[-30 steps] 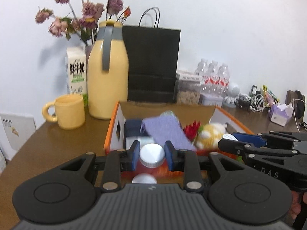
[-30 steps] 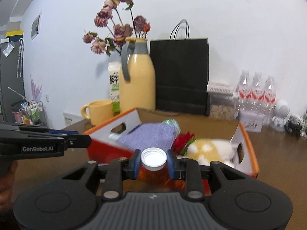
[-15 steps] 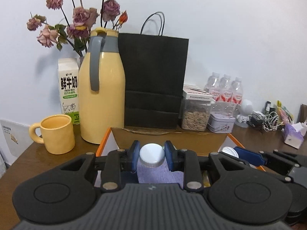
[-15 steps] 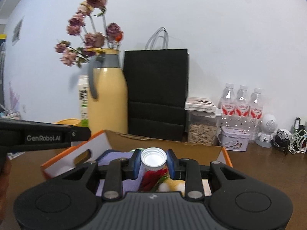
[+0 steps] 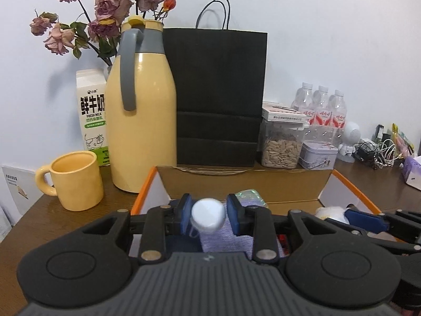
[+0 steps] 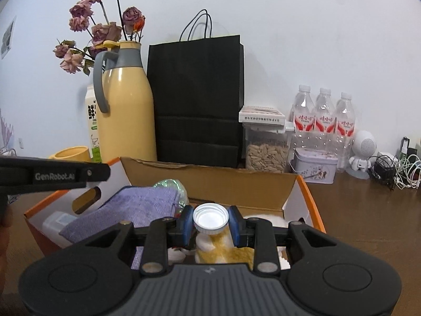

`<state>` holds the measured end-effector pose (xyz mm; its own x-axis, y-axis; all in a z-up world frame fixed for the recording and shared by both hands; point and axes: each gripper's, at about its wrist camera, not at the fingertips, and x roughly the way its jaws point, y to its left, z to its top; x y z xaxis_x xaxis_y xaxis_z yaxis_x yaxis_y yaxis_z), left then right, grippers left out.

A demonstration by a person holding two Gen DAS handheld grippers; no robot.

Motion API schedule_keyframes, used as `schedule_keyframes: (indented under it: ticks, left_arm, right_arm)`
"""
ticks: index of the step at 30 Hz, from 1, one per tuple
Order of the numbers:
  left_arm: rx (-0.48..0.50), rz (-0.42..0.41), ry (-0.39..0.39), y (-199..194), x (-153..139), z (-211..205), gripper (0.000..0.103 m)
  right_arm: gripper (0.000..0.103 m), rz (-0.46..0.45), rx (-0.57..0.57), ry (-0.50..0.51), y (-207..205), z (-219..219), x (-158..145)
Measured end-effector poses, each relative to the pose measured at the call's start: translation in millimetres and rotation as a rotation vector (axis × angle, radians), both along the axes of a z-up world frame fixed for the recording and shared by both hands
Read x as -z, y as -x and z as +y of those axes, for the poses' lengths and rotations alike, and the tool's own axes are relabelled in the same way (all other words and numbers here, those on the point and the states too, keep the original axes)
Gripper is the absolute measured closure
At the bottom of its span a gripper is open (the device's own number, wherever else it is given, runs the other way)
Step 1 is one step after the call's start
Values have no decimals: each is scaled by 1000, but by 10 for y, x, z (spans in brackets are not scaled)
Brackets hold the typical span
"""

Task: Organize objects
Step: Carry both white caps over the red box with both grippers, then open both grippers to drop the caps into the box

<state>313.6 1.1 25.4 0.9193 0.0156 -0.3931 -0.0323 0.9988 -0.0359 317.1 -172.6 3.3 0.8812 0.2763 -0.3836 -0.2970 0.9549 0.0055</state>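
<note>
My left gripper (image 5: 208, 217) is shut on a white-capped bottle (image 5: 208, 216) and holds it over the open orange-edged cardboard box (image 5: 244, 184). My right gripper (image 6: 210, 222) is shut on another white-capped bottle (image 6: 210, 218) over the same box (image 6: 210, 181). Inside the box lie a purple cloth (image 6: 126, 208), a yellow and white plush toy (image 6: 223, 250) and a clear plastic bottle (image 6: 171, 184). The left gripper's arm (image 6: 52, 175) shows at the left of the right wrist view. The right gripper's fingers (image 5: 368, 222) show at the right of the left wrist view.
Behind the box stand a yellow thermos jug (image 5: 140, 110), a black paper bag (image 5: 218, 94), a milk carton (image 5: 92, 115), a yellow mug (image 5: 76, 180), dried roses (image 5: 105, 13), a seed jar (image 5: 282, 139), a tin (image 5: 318, 155), water bottles (image 5: 319, 110) and cables (image 5: 376, 152).
Both grippers have risen and moved forward over the box, each still holding its bottle. The box's contents now sit lower in both views.
</note>
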Motion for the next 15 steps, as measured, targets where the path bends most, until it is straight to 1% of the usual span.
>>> schedule_keyframes:
  ticks: [1,2,3,4,5,6,7,15]
  left_arm:
    - [1,0,-1,4,2,3,62]
    - [-1,-2,-2,8,6,5,56]
    - [-7,-5,-3,13,6,2,39]
    - [-12,-8,-4,14,1,2,17]
    - [-18,-17,-5,22,-3,1,6]
    - [-26,-36,-5,37,-9,-2,0]
    - [-33,-48,-8,47,-16,-5,0]
    - [-45,-44,-6,52,-35,-9,0]
  right_arm:
    - [63,2,2,0,4,-4,4]
    - [48,4,2,-1,7,-8,9]
    - [40,5,2,-3,10,-9,12]
    - [23,4,4,-6,16,-13,13]
    - [8,0,8,-5,24,-13,11]
    - [2,-4,12,-3,30,-12,10]
    - [0,-6,22,0,39,-15,12]
    - [0,-11,35,1,59,-30,2]
